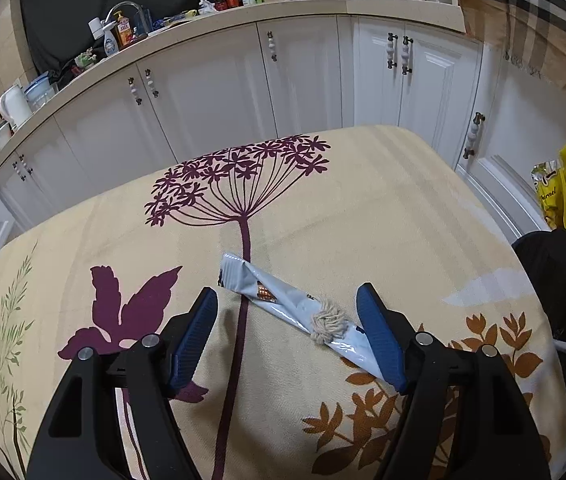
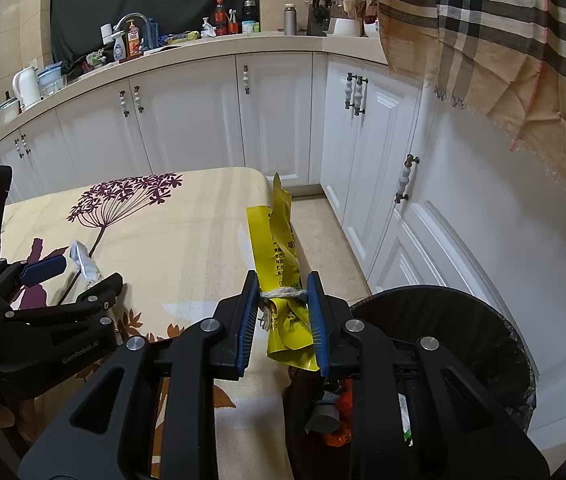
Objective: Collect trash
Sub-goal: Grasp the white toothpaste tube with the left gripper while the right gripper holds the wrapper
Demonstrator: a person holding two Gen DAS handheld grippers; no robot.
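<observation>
R gripper (image 2: 281, 312) is clenched on a yellow wrapper (image 2: 279, 256), blue ribbed pads squeezing it at a knot of pale twine (image 2: 283, 293) tied round its middle. The wrapper is crinkly glossy film, long and narrow, its long axis running away from the camera & upward; the far end sticks up past the table edge, the near end droops below the pads. Dark print runs down it, too small to read in the R wrist view; in the L wrist view the same wrapper (image 1: 555, 196) shows "ernel" in script, rest cut off. It hangs beside the table, just beside the rim of a round black bin (image 2: 483, 320) w/ a dark liner; orange & grey scraps sit inside.

L gripper (image 1: 287, 336) stands released, jaws wide, pads off everything. Between them lies a pale blue-grey wrapper (image 1: 279, 300), shiny plastic, flat & elongated, w/ a small brown-orange printed patch, text unreadable. Its long axis runs diagonal, far end toward upper L, near end passing under the R-hand pad; whether that pad touches it can't be told. A frayed knot of beige string (image 1: 327, 325) sits on it. From the R wrist view, "GenRobot.AI" is embossed on the L gripper's black body.

The wrapper rests on a table cloth (image 1: 363, 208), woven cream fabric printed w/ purple flower heads & rust leaves. White panelled cabinets (image 1: 211, 92) stand behind.
</observation>
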